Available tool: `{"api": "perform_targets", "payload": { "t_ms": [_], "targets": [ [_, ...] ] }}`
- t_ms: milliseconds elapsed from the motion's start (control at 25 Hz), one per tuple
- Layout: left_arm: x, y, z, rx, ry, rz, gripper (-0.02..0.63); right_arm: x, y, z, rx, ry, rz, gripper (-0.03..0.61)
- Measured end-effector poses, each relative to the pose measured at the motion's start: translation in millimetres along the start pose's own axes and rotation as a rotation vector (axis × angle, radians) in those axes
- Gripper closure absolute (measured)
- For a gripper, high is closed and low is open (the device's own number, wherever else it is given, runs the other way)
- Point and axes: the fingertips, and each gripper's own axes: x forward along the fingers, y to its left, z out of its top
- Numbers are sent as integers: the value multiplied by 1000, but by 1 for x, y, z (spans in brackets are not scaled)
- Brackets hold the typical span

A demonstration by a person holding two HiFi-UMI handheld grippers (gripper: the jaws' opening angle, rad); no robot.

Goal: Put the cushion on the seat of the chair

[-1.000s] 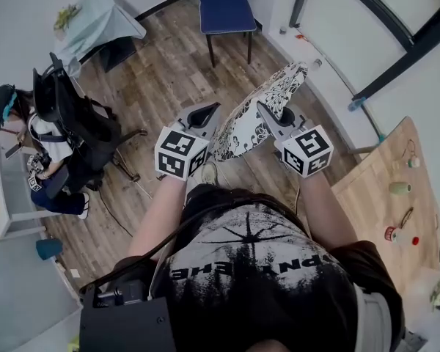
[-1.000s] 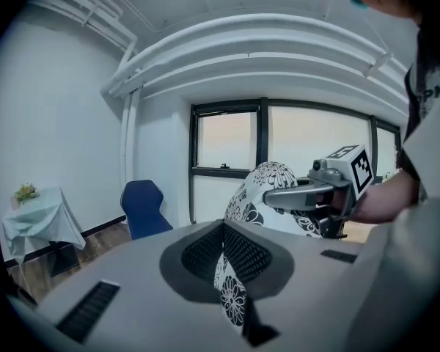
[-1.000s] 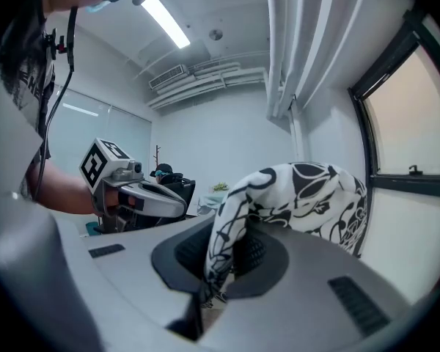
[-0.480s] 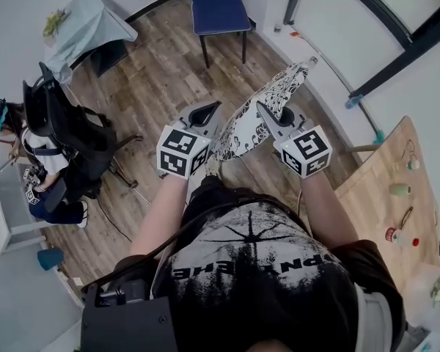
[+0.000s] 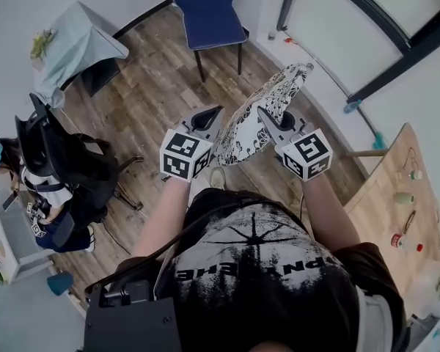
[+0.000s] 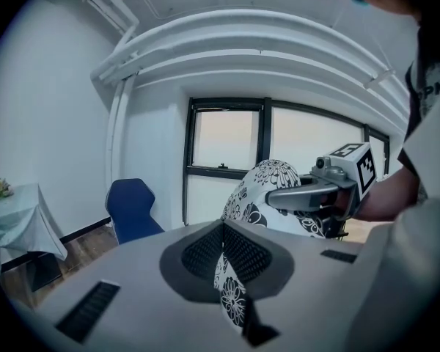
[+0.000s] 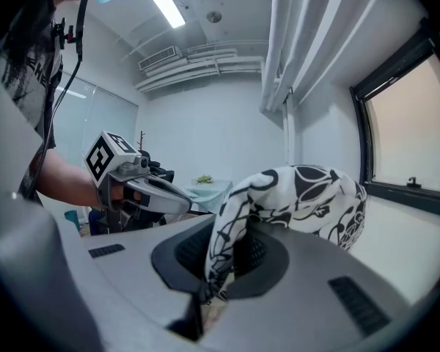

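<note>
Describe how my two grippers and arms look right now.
Left gripper and right gripper: grey moulded bodies, dark mesh pads, each with a white cube bearing black square markers. Black T-shirt with white print, short sleeves; a black cable runs across the front.

Only illegible lettering on T-shirt (image 5: pixel 258 268)

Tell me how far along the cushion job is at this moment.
Done: the cushion is picked up, the left gripper and right gripper each shut on an edge. In hand: it hangs between them above the floor. Left: the blue chair ahead is bare; the cushion is not yet on it.
</note>
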Motion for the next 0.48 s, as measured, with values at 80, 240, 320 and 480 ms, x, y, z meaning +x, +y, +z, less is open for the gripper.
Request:
{"api": "perform_targets", "payload": {
  "t_ms": [80, 240, 320, 480],
  "targets": [
    [5, 18, 4, 2, -1, -16, 598, 17, -4, 3, -5, 10, -16, 552],
    [13, 50, 10, 4, -8, -37, 598, 48, -10, 6, -20, 29, -36, 552],
    [17, 67, 10, 4, -11, -46, 598, 65, -13, 9, -19, 32, -44, 552],
    [22, 103, 8, 4, -9, -61, 598, 100, -19, 15, -19, 35, -67, 552]
  ]
}}
